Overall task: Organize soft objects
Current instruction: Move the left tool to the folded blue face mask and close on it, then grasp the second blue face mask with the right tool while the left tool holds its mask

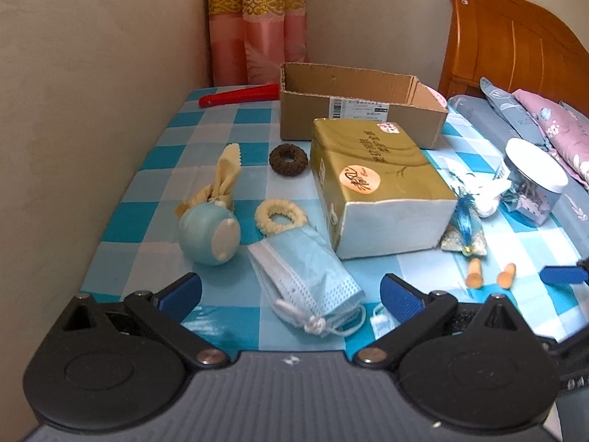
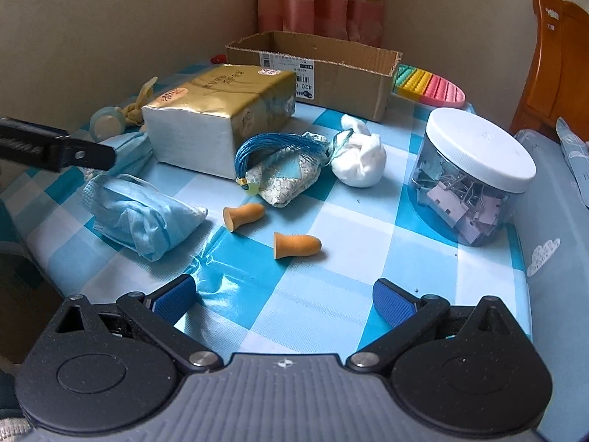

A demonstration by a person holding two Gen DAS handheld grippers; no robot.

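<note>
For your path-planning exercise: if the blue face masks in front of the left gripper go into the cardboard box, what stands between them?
The gold tissue pack lies directly between the face masks and the cardboard box. The cream hair tie touches the masks' far end. Nothing lies between the open left gripper and the masks.

Around the tissue pack [image 1: 375,184] I count two hair ties [image 1: 288,160], two earplugs [image 2: 244,216] and two face masks [image 1: 309,276]. Behind it sits one cardboard box [image 1: 360,103]; right of it, one jar [image 2: 475,173].
</note>
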